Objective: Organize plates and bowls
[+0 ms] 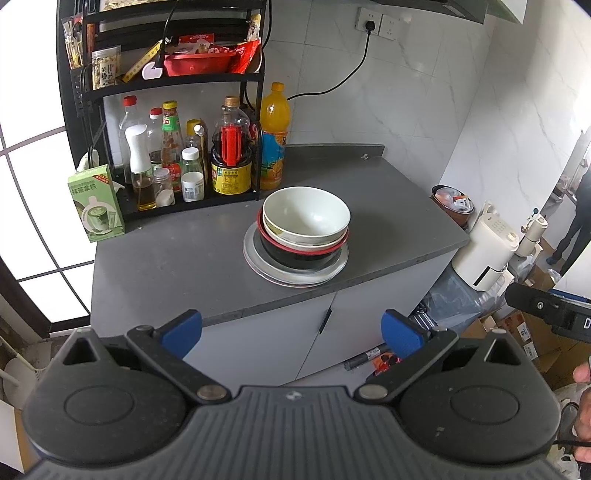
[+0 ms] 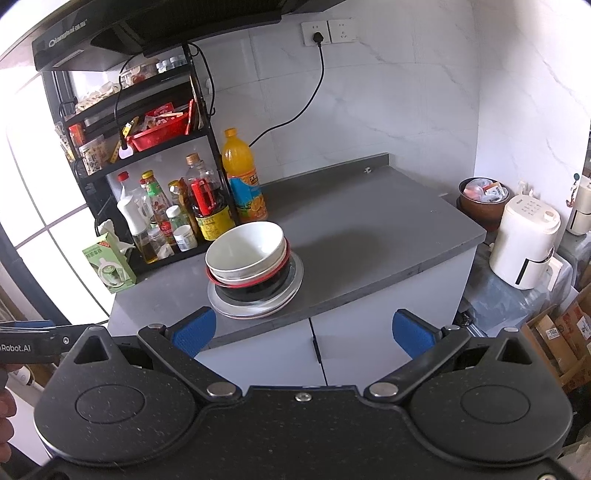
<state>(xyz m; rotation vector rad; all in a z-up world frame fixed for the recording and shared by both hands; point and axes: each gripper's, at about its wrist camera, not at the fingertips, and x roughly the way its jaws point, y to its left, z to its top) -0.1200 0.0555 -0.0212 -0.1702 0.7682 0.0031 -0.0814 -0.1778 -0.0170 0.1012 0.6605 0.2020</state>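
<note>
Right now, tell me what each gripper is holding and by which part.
Nothing is held. The left gripper and right gripper are both open and empty, short of the counter; the stacked bowls sit untouched on the plates.

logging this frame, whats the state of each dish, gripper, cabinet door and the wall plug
white ceramic bowl: upright, empty, top of stack
black bowl with red rim: upright, nested under the white bowls
pale round plates: flat, stacked at the bottom
left gripper: open, empty
right gripper: open, empty
grey cabinet doors: closed
black wall plug: plugged in
</note>
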